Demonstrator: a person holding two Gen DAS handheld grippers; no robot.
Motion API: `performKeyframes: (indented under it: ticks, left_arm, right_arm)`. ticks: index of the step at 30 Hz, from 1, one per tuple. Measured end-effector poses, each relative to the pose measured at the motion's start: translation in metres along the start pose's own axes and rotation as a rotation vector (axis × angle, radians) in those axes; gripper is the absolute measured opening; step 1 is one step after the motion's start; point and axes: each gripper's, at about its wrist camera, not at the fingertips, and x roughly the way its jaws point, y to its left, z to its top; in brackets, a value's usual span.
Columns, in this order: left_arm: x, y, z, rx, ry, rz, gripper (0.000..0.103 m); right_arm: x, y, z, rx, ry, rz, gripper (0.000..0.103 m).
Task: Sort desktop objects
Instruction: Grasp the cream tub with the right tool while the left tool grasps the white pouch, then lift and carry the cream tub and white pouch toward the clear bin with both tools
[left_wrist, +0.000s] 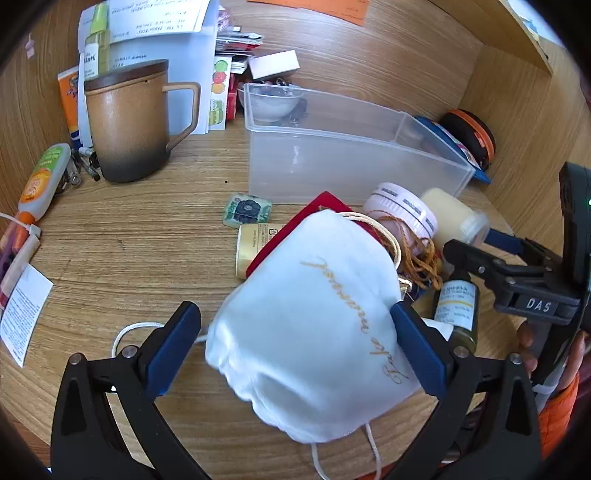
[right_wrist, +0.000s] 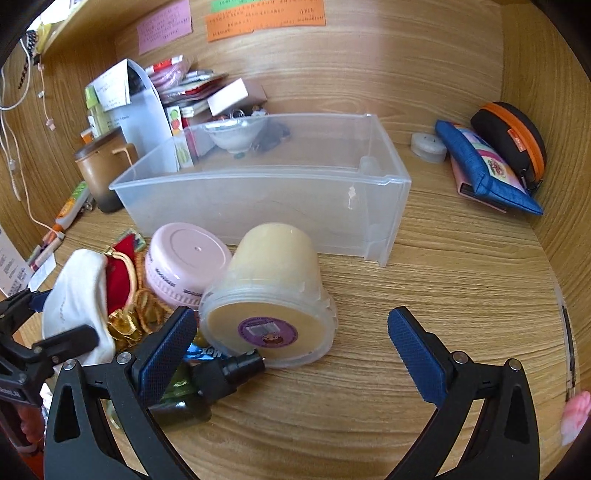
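white drawstring pouch (left_wrist: 310, 332): soft cloth with gold script, lying between the pads of the left gripper (left_wrist: 295, 347) at the front of the wooden desk (left_wrist: 129, 251), over a red pouch (left_wrist: 295, 229).
pouch handling: judged light and limp; it will sag and shift, so a pinch across the bunched middle looks safer than pulling its cord (left_wrist: 133, 328).
left claw: right pad touches the cloth, left pad stands just beside it; spread, not yet pinching.
right gripper (right_wrist: 291, 350): spread wide over bare wood, holding nothing, with the cream-filled tub (right_wrist: 273, 291) lying on its side just ahead of the left finger.
tub handling: judged rigid, smooth plastic, round, so likely to roll; take it across the body.
pink jar (right_wrist: 184, 266): one, stiff, touching the tub.
clear bin (right_wrist: 266, 192): one, behind the pile, nothing seen inside it.
dropper bottles: one amber (left_wrist: 456, 306); one dark green (right_wrist: 207, 384), glass by the look, so fragile.
other counts: one lidded brown mug (left_wrist: 129, 122), one small bowl (right_wrist: 236, 136), one gold tube (left_wrist: 255, 247).
beads and orange cord (right_wrist: 147, 306): tangled, count cannot be told.
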Motion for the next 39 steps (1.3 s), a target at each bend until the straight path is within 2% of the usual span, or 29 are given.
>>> performKeyframes:
  ticks: [4, 5, 6, 8, 11, 13, 14, 20, 28, 30, 39]
  left_arm:
    - [0.007, 0.003, 0.003, -0.012, 0.004, -0.015, 0.103]
    - [0.008, 0.004, 0.003, -0.015, 0.007, -0.027, 0.098]
    - [0.009, 0.005, 0.004, -0.018, 0.01, -0.044, 0.088]
    - [0.01, 0.004, 0.006, -0.012, 0.013, -0.07, 0.083]
    - [0.01, 0.001, 0.005, 0.006, 0.005, -0.07, 0.078]
    - [0.009, 0.001, 0.006, 0.006, 0.005, -0.082, 0.075]
    - [0.007, 0.001, 0.006, 0.005, 0.003, -0.086, 0.073]
    - [-0.004, -0.007, 0.006, 0.052, -0.031, -0.062, 0.061]
    - [-0.014, -0.009, 0.009, 0.044, -0.054, -0.063, 0.051]
    - [-0.018, -0.009, 0.012, 0.046, -0.068, -0.058, 0.04]
    - [-0.031, -0.009, 0.018, 0.034, -0.103, -0.029, 0.036]
  right_arm:
    - [0.006, -0.001, 0.003, 0.006, 0.015, 0.006, 0.097]
    - [0.007, -0.001, 0.003, 0.005, 0.02, 0.01, 0.096]
    - [0.009, -0.001, 0.004, 0.004, 0.026, 0.015, 0.095]
    - [0.011, -0.001, 0.006, 0.006, 0.036, 0.029, 0.092]
    - [0.015, 0.001, 0.008, 0.005, 0.046, 0.053, 0.082]
    - [0.016, 0.003, 0.009, 0.008, 0.047, 0.084, 0.067]
    - [0.017, 0.004, 0.01, 0.01, 0.047, 0.099, 0.068]
    - [0.015, 0.009, 0.01, 0.002, 0.018, 0.063, 0.067]
    - [-0.008, 0.003, 0.014, 0.023, -0.06, 0.055, 0.067]
    - [-0.012, 0.002, 0.015, 0.023, -0.074, 0.048, 0.067]
    - [-0.02, -0.009, 0.015, 0.065, -0.105, 0.073, 0.067]
